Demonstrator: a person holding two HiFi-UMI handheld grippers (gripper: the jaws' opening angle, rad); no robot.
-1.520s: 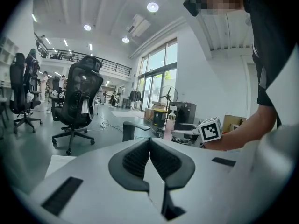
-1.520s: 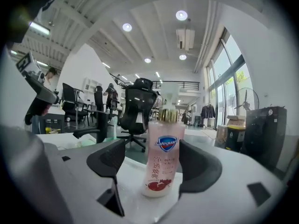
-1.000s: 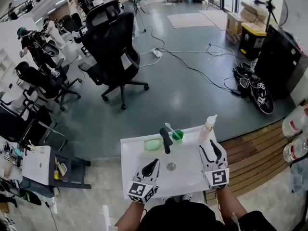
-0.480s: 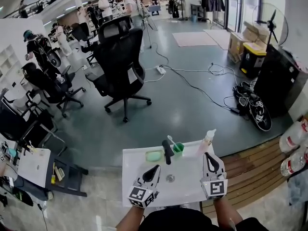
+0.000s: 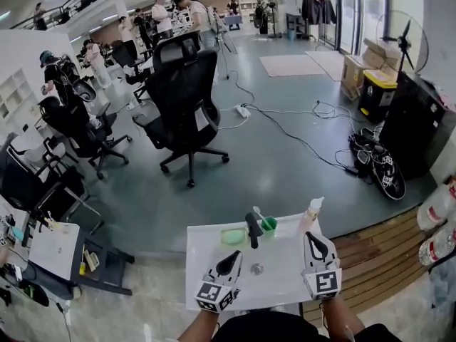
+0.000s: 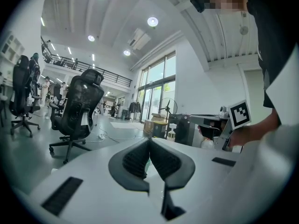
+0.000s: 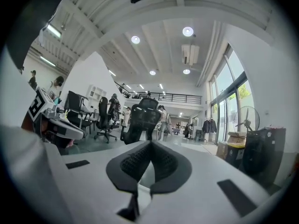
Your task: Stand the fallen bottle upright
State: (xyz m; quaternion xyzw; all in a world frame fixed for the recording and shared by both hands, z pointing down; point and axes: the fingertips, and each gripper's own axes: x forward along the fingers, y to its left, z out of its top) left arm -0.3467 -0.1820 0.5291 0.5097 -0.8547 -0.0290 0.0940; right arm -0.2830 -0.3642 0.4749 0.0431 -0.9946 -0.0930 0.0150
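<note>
Our right gripper (image 5: pixel 311 238), spread a second ago, is now pressed together and empty; our left gripper (image 5: pixel 234 258) is likewise pressed together; the bottle (image 5: pixel 310 214) stands upright at the far right corner of the white table (image 5: pixel 279 282).

Seen from the person's head, a wide lens looks forward and steeply down, with the small white tabletop (image 5: pixel 278 287) close at the frame's foot and an open office hall stretching far beyond. Cameras riding the left gripper (image 5: pixel 235 256) and the right gripper (image 5: pixel 311 238) sit just behind their jaws and face nearly level across the tabletop into that hall. All three views share the black office chair (image 5: pixel 187 91); the left gripper view also catches the right gripper's marker cube (image 6: pixel 239 115), and the right gripper view the left gripper's cube (image 7: pixel 36 107).
</note>
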